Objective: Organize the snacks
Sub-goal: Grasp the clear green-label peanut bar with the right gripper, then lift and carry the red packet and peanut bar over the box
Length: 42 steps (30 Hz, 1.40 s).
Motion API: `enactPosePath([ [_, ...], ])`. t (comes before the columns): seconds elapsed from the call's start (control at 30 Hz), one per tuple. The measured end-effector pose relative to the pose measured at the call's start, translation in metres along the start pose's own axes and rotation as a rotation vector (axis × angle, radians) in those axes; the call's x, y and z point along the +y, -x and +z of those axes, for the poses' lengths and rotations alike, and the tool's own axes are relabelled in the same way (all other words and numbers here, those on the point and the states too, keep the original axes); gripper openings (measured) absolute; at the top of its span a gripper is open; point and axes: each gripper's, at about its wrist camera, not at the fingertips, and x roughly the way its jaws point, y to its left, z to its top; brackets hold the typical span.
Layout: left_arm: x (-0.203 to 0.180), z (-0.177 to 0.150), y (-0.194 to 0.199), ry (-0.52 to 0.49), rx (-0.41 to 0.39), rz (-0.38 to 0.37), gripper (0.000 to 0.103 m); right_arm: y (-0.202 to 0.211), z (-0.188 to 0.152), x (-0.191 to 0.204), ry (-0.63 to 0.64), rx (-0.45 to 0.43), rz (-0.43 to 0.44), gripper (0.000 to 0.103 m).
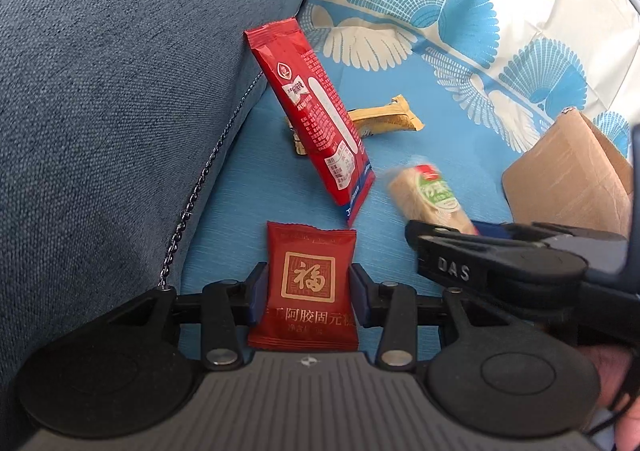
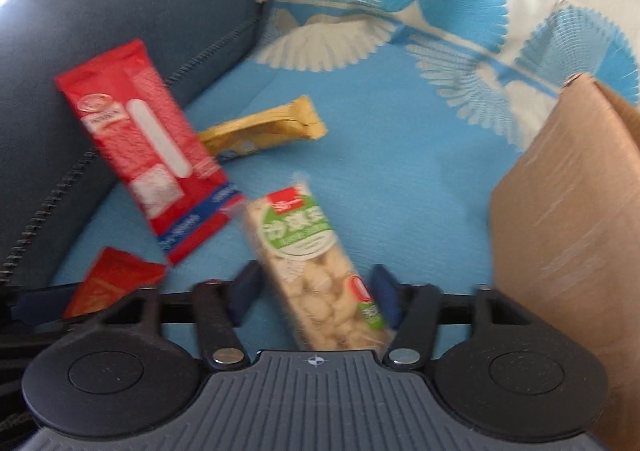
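Observation:
My left gripper [image 1: 310,293] is shut on a small dark red square packet [image 1: 310,291] with a gold character, held just above the blue cloth. My right gripper [image 2: 312,291] straddles a clear rice-puff bar with a green label [image 2: 316,271]; its jaws stand wide and the right pad [image 2: 386,297] touches the bar. The bar also shows in the left wrist view [image 1: 434,197], with the right gripper [image 1: 448,235] over its near end. A long red packet [image 1: 320,123] leans on the grey cushion [image 1: 100,91]. A yellow bar [image 1: 384,117] lies behind it.
A brown cardboard box [image 2: 572,231] stands at the right, close to my right gripper; it also shows in the left wrist view [image 1: 572,179]. The blue cloth with fan pattern [image 2: 400,131] covers the surface. The grey cushion [image 2: 120,19] bounds the left side.

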Motion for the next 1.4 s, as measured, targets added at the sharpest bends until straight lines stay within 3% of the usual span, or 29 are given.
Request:
enactPosePath([
  [0.37, -0.002, 0.0, 0.011, -0.006, -0.019, -0.024, 0.046, 0.075, -0.019, -0.002, -0.024, -0.09, 0.037, 0.038],
  [0.77, -0.031, 0.005, 0.07, -0.046, -0.153, -0.011, 0.046, 0.186, -0.036, -0.022, -0.032, -0.277, 0.065, 0.038],
  [1.13, -0.087, 0.002, 0.111, -0.143, -0.231, 0.002, 0.046, 0.253, -0.057, -0.084, -0.103, -0.406, 0.047, 0.038],
  [1.4, -0.124, 0.001, 0.125, -0.188, -0.272, -0.014, 0.046, 0.271, -0.061, -0.139, -0.153, -0.489, -0.01, 0.038],
])
